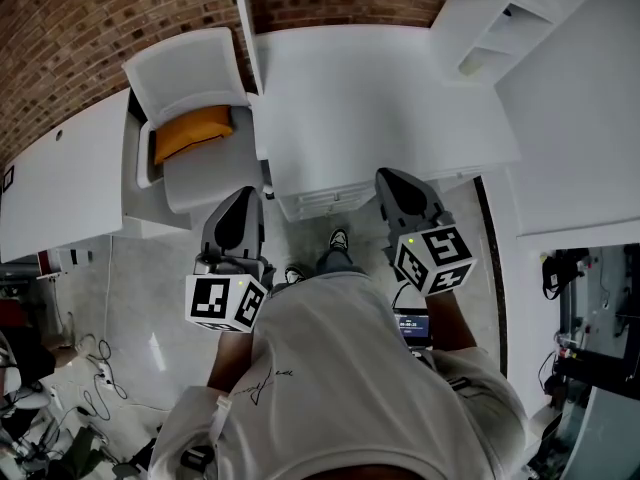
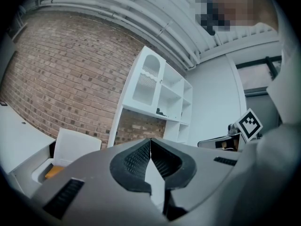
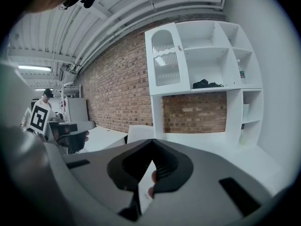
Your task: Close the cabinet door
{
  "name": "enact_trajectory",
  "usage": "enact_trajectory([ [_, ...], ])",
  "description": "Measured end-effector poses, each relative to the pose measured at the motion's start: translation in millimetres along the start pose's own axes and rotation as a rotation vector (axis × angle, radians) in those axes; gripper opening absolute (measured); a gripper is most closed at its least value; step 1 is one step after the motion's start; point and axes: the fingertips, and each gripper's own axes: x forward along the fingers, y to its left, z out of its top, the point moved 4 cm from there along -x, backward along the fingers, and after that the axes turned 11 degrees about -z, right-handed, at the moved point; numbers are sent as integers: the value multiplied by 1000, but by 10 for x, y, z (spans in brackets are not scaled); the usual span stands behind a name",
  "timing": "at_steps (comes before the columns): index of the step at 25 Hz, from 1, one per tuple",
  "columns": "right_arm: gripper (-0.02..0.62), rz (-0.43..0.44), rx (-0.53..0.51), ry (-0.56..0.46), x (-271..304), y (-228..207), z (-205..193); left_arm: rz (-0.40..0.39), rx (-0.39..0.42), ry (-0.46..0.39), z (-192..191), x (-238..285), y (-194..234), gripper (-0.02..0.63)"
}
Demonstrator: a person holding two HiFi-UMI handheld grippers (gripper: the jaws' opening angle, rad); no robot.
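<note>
Two grippers: left gripper and right gripper each hold the jaws pressed together, nothing between.
Cabinet door: white arched door with ribbed glass sits in the top left compartment of white wall shelf unit, well apart from both grippers.
Surface: white counter top lies under the shelves.
Room: red brick wall; white chair with orange cushion stands beside the counter.

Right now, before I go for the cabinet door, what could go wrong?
1. The door sits high above the counter; the left gripper and right gripper are low and far off, so the reach may be long.
2. Its panel looks like ribbed glass; pushing there could be risky.
3. Both grippers' jaws are together; gripping the small knob would need them opened.
</note>
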Motion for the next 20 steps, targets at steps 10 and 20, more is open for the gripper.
enact_trajectory([
  [10, 23, -21, -34, -17, 42, -54, 142, -9, 16, 0, 61, 7, 94, 17],
  [20, 23, -16, -65, -38, 162, -174, 332, -21, 30, -25, 166, 167, 146, 17],
])
